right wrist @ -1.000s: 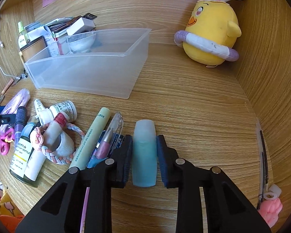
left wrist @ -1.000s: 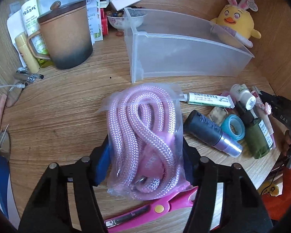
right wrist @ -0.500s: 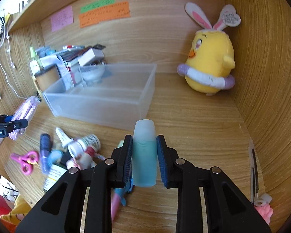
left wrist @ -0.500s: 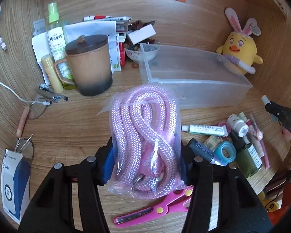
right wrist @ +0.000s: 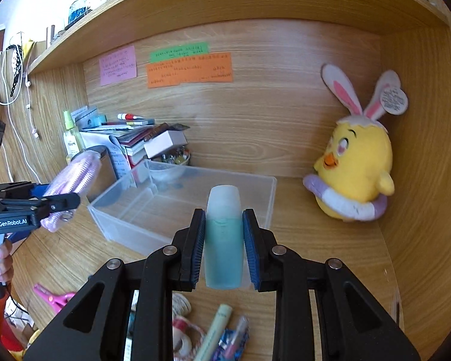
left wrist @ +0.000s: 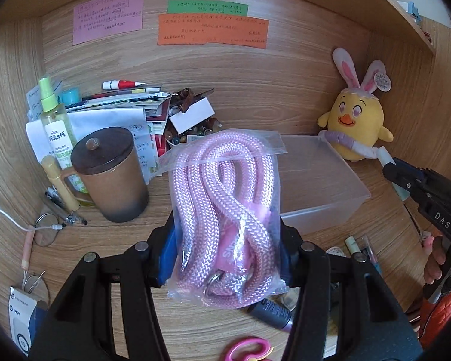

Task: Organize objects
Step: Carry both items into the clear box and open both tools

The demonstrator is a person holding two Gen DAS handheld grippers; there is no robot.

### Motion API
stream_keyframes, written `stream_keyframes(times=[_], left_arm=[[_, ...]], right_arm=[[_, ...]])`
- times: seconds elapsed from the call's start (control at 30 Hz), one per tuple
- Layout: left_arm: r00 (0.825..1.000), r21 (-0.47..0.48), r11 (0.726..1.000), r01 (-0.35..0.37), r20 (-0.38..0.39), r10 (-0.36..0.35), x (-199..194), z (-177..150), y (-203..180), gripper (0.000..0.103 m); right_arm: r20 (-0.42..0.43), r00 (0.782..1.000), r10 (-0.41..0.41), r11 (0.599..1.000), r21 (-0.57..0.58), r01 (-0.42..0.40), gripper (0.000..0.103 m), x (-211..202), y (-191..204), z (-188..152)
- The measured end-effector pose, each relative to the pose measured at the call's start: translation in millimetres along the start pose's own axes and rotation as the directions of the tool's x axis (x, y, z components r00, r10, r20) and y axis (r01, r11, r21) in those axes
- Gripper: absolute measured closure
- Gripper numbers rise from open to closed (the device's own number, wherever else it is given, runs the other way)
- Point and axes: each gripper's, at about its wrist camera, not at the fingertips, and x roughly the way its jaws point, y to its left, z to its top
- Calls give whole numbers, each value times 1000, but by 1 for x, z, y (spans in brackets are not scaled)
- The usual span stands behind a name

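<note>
My left gripper (left wrist: 225, 240) is shut on a clear bag of pink rope (left wrist: 222, 210) and holds it in the air above the desk, in front of the clear plastic bin (left wrist: 330, 198). It also shows in the right wrist view (right wrist: 72, 189). My right gripper (right wrist: 224, 240) is shut on a blue-green bottle (right wrist: 224, 237) with a frosted cap, raised just before the bin (right wrist: 126, 225), which looks empty. The right gripper shows at the right edge of the left wrist view (left wrist: 391, 165).
A brown lidded mug (left wrist: 111, 174), spray bottle (left wrist: 55, 126) and stacked papers (left wrist: 111, 114) stand left of the bin. A yellow chick plush (right wrist: 354, 174) sits at the right wall. Pink scissors (left wrist: 249, 350), pens and small bottles (right wrist: 216, 331) lie on the front desk.
Both grippers have risen from the desk with their loads. The loose items have dropped low in both views and the back wall's notes have come into sight.
</note>
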Motion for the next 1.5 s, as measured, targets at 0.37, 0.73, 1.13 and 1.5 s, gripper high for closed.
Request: stream_keyframes(times=[0.37,0.73,1.13,1.5], left_arm=[[993,-8,1000,24,-113,-24,54,22,-6,49],[984,33,998,47,-174,-41,85,28,-17,49],[977,28,997,68,-202,-61,92,30,-22,45],[998,83,996,23,-57,-18,42,28,-35,8]], right_arm=[[-107,994,12,1000,-21,-14,80,64,5,14],[-265,960,92,996,16,-91,80,113,1,2],[-321,942,94,995,-9,-103,80,127,11,0],[-216,976,32,996,-68,-48,43,88,20,6]])
